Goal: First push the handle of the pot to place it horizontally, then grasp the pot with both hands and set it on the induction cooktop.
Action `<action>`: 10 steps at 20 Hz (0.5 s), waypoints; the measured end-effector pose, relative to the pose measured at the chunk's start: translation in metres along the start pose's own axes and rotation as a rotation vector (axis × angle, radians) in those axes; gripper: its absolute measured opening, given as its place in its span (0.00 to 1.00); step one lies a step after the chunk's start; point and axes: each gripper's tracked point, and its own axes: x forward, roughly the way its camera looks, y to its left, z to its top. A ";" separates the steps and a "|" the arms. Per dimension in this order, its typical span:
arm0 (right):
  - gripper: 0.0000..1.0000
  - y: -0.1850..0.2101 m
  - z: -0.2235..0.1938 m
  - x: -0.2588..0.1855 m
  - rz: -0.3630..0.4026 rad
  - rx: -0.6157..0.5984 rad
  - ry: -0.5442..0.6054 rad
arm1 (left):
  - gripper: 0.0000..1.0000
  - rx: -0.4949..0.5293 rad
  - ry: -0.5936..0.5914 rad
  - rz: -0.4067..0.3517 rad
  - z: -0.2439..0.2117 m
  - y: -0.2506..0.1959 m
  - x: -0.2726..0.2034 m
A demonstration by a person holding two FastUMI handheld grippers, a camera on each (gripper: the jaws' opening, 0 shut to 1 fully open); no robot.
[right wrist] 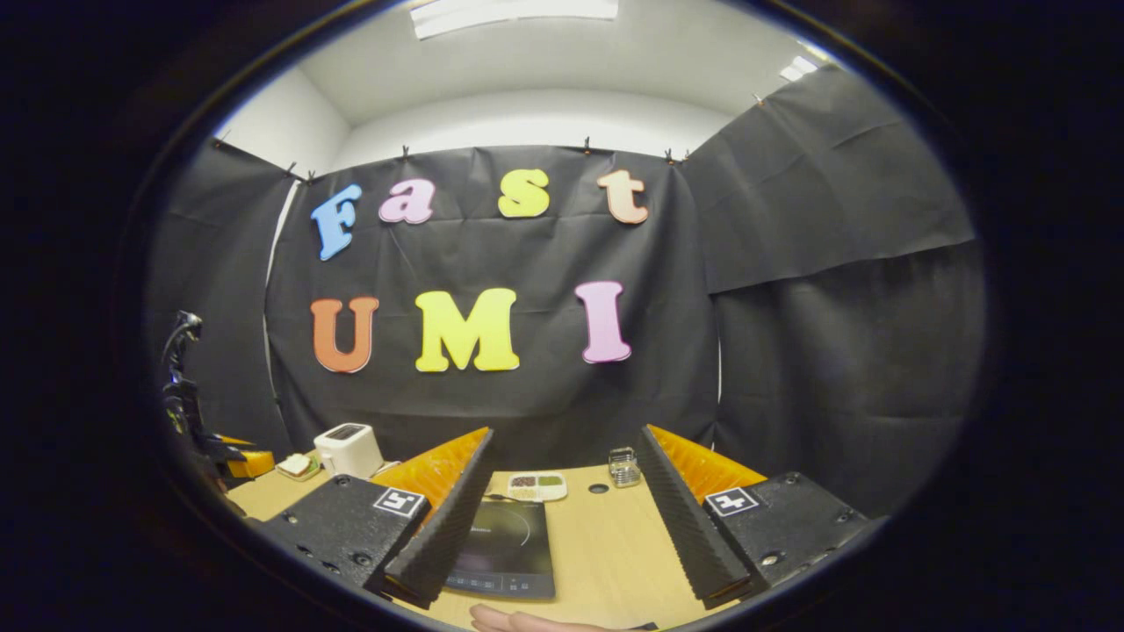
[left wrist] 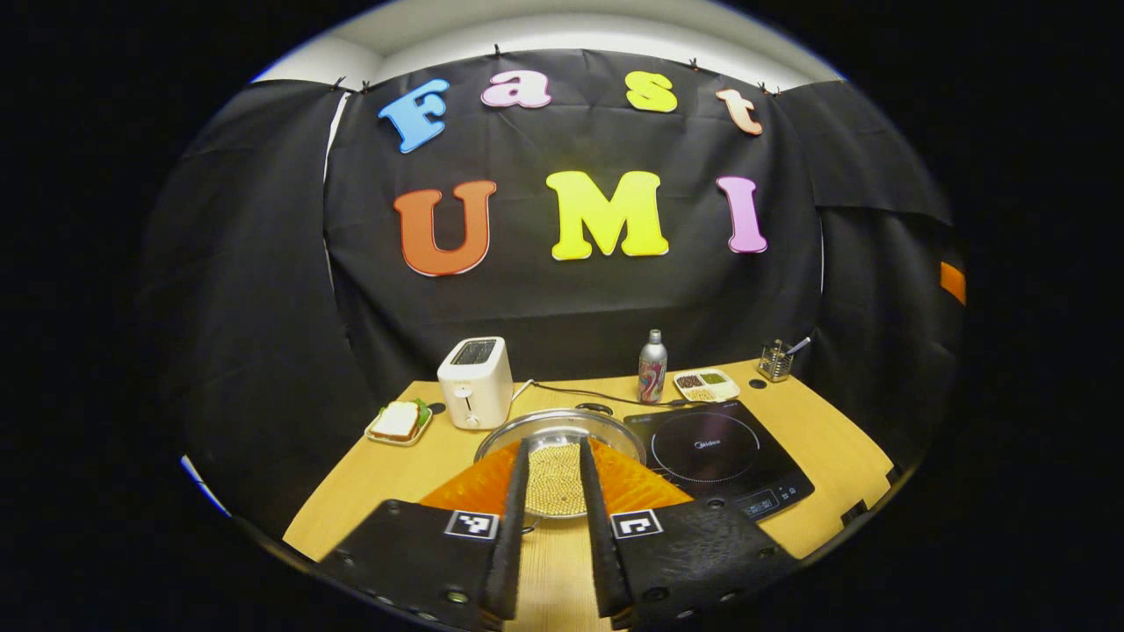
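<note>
Lower centre, the left gripper (left wrist: 555,470), fingers narrowly apart, frames the round steel pot (left wrist: 559,433); the right gripper (right wrist: 566,478) gapes over the black induction cooktop (right wrist: 505,549).

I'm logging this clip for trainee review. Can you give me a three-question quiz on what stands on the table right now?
1. True or false: the round metal pot already sits on the flat black induction cooktop.
2. Which stands nearest the white two-slot toaster? A) the sandwich on a small tray B) the wire utensil holder C) the slim metal bottle
3. Fill in: in the right gripper view, the right gripper has its jaws ____.

Key: 1 false, the pot rests on the wooden table beside the cooktop, on the toaster's side. 2 A. 3 open.
</note>
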 end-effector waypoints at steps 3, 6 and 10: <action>0.99 0.001 -0.007 0.004 0.000 -0.007 0.012 | 0.04 -0.028 0.085 -0.007 -0.024 0.003 0.018; 0.99 0.001 -0.012 0.007 0.001 -0.003 0.024 | 0.02 -0.040 0.177 -0.035 -0.053 -0.001 0.030; 0.99 -0.004 -0.022 0.014 -0.007 -0.001 0.046 | 0.00 -0.020 0.272 -0.029 -0.088 0.000 0.049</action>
